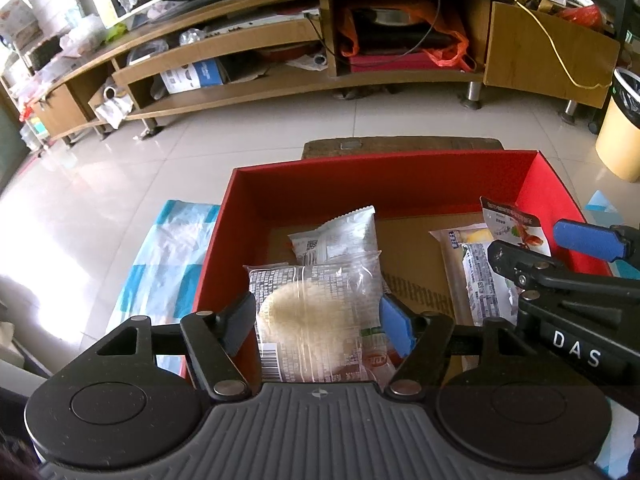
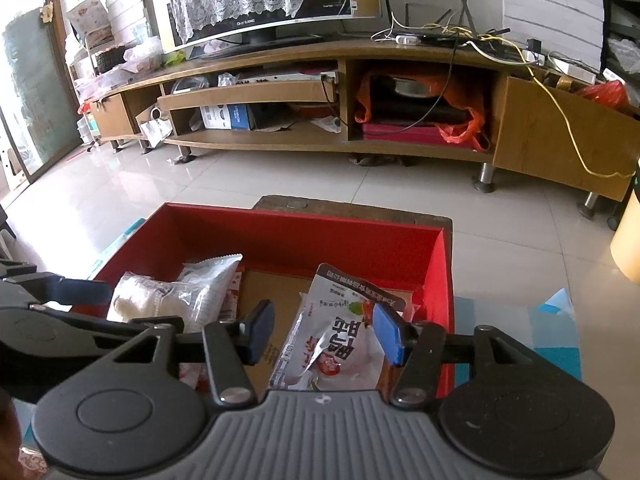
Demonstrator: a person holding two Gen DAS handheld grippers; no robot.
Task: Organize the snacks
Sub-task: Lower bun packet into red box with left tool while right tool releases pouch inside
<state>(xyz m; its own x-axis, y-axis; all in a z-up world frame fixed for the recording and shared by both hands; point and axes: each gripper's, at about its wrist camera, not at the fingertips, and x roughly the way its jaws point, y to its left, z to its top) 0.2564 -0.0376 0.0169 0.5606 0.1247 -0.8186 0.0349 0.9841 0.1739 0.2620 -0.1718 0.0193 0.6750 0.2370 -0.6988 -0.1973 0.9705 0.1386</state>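
Observation:
A red box (image 1: 400,178) with a cardboard floor holds several snack packets. My left gripper (image 1: 318,326) is open above its left side, its fingers on either side of a clear packet with a round pale cake (image 1: 306,318); a silver packet (image 1: 340,232) lies behind it. My right gripper (image 2: 324,334) is open over the box's right side (image 2: 438,276), its fingers astride a white and red snack pouch (image 2: 344,340) that lies below them. The right gripper (image 1: 560,252) also shows in the left wrist view, above a long cake packet (image 1: 476,268).
The box sits on a blue and white checked cloth (image 1: 160,276) over a low wooden stand (image 1: 400,146). A tiled floor (image 1: 140,168) lies beyond, with a long wooden TV cabinet (image 1: 280,80) behind it. A yellow bin (image 1: 618,132) stands at the right.

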